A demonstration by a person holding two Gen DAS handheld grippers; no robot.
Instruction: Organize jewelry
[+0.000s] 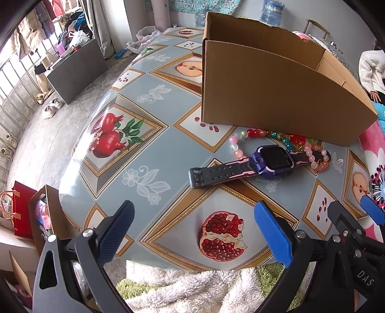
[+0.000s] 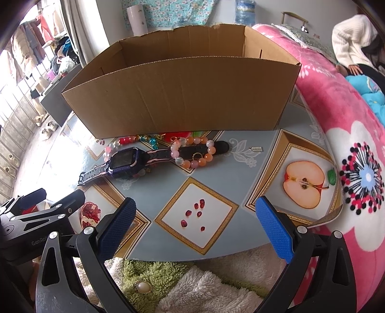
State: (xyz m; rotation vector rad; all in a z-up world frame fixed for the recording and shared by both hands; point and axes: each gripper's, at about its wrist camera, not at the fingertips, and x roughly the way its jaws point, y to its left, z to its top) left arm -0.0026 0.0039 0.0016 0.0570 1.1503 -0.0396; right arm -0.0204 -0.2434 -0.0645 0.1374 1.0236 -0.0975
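Nothing picked yet: my left gripper [image 1: 193, 232] and right gripper [image 2: 196, 227] hang wide open, empty. Next, I'd grasp the purple smartwatch [image 2: 124, 162] mid-frame, then lift it into the cardboard box [image 2: 182, 96].

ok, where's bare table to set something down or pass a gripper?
Free: the near strip between both open grippers and the watch, and right of the peach bracelet up to the pink blanket. Crowded: along the front of the cardboard box, where watch and bracelets bunch.

Tablecloth [image 2: 211, 243]: grey-blue, fruit prints
Blanket [image 2: 356, 134]: pink, floral, at right
Water bottle [image 1: 272, 12]: behind table
Shoes [image 1: 51, 108]: on floor, left
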